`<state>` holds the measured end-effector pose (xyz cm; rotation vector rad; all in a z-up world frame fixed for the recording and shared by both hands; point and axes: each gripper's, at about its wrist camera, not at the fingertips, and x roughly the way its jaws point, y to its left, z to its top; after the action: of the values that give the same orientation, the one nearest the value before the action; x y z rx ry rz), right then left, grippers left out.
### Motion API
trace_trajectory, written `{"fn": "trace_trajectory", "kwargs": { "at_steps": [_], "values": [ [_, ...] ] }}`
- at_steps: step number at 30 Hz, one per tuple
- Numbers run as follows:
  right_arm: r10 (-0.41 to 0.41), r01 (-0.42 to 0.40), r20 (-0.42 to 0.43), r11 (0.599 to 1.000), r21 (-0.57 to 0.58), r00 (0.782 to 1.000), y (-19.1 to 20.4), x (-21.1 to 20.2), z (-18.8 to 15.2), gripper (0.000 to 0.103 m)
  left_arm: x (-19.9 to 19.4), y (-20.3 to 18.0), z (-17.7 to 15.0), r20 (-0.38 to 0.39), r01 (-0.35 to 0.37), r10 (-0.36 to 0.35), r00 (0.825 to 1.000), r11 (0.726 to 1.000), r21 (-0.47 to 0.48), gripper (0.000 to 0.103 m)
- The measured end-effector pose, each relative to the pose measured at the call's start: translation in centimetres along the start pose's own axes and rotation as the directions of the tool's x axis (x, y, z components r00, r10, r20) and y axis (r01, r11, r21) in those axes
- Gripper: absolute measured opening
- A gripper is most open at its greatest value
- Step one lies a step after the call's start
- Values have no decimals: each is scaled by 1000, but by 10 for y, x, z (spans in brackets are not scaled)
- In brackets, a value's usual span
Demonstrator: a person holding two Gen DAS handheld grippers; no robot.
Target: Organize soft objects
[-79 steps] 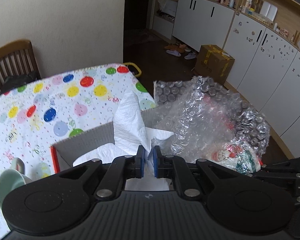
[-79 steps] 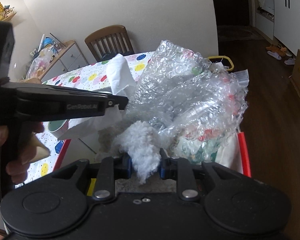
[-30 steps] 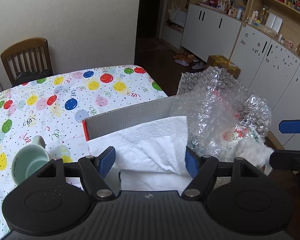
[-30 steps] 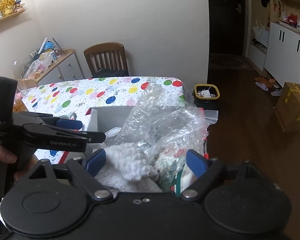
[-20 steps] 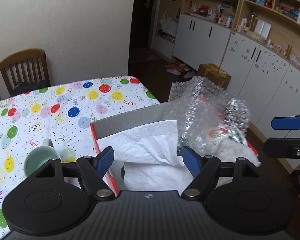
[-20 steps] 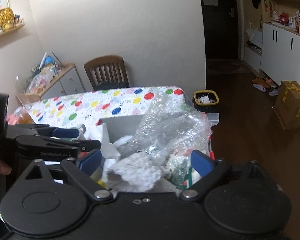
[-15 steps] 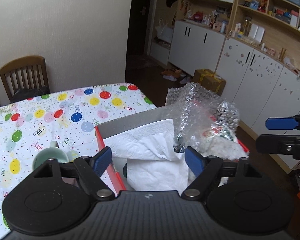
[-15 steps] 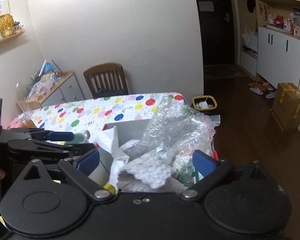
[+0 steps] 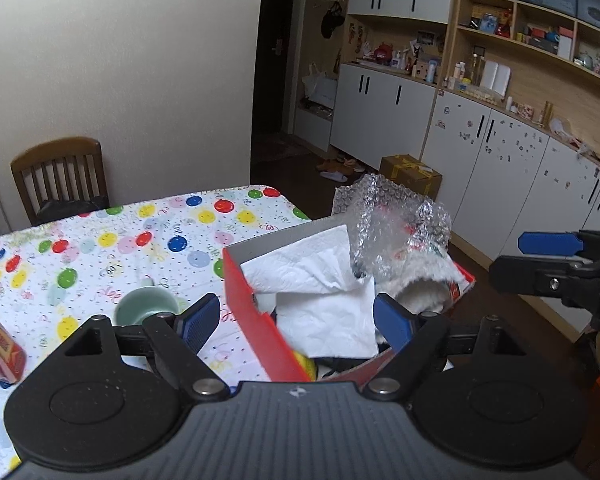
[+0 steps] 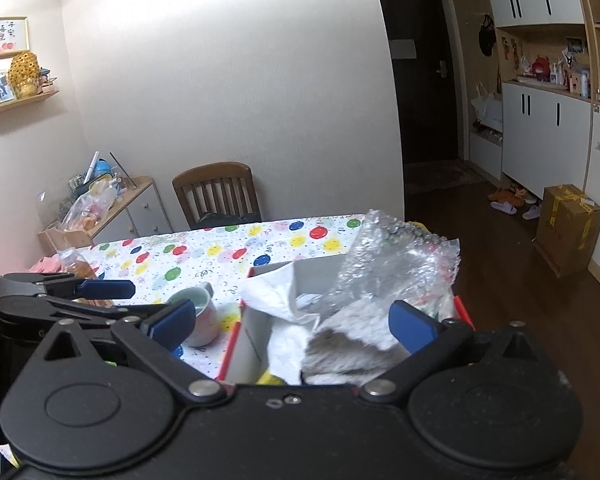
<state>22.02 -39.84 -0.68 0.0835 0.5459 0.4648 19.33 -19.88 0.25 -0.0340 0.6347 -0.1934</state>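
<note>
In the red-walled cardboard box point(image 9: 256, 316) at the counter's right edge lay your white paper towel point(image 9: 320, 280): light, limp, best pinched at a fold. Left tool point(image 9: 296, 322) wide and empty; right tool point(image 10: 292, 322) opening, nothing gripped.

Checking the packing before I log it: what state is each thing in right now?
Red cardboard box: open, lidless, on the balloon-print table.
White paper towel: crumpled, in the box, poking above its rim.
Clear bubble wrap: bunched, rising out of the box.
White fluffy cloth: in the box, released.
Pale green mug: upright beside the box.
Left tongs: open, empty.
Right tongs: opening, empty.
</note>
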Motion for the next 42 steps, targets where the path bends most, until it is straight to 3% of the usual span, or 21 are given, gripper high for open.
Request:
{"fn": "trace_trajectory", "kwargs": {
  "at_steps": [9,16,31,42],
  "values": [
    [-27,27,37,1000,11,999,35,-15,-18,103,-34,9,-19,15,-10,10,1000,1000,9,86],
    [-43,42,54,999,32,998,55,-24,-31,103,-56,11,-29,47,-16,15,999,999,34,101],
    [-107,103,76,993,57,991,78,-32,-47,103,-82,17,-38,116,-9,9,993,1000,0,102],
    [-128,123,86,990,66,988,81,-36,-48,103,-88,22,-41,122,5,-3,993,1000,-18,102]
  ]
}}
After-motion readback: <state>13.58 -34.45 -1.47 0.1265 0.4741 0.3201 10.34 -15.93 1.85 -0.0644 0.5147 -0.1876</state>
